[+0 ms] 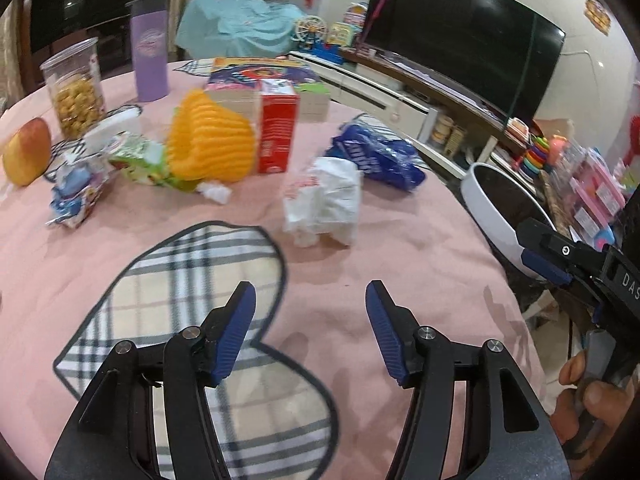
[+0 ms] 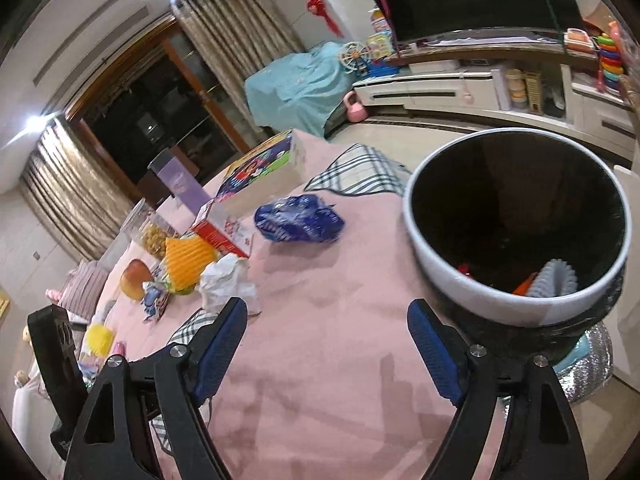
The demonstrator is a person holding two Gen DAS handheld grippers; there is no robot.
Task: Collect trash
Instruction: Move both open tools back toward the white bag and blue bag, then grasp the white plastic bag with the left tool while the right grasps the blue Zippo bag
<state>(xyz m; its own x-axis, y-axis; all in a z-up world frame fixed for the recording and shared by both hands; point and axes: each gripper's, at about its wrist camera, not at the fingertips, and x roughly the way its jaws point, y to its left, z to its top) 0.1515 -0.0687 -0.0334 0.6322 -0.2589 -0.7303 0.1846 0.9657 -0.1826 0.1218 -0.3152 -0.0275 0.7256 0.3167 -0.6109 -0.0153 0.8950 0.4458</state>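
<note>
A crumpled white plastic bag [image 1: 324,200] lies on the pink tablecloth [image 1: 400,264], ahead of my open, empty left gripper [image 1: 311,294]. A crumpled blue wrapper [image 1: 376,154] lies beyond it to the right. Small crumpled packets [image 1: 76,192] and a green wrapper [image 1: 140,158] lie at the left. The white-rimmed bin [image 2: 472,276] stands beside the table, with a few items inside. My right gripper [image 2: 328,312] is open and empty, between the white bag [image 2: 226,280] and the bin; the blue wrapper [image 2: 300,220] lies ahead. The right gripper also shows in the left wrist view [image 1: 540,256].
An orange ribbed cup [image 1: 208,140], a red carton [image 1: 276,132], a snack jar [image 1: 76,88], a purple tumbler [image 1: 150,52], an apple [image 1: 26,152] and a boxed toy [image 1: 260,76] stand on the table. Plaid mats [image 1: 192,320] lie near me. A TV stand [image 1: 400,92] is behind.
</note>
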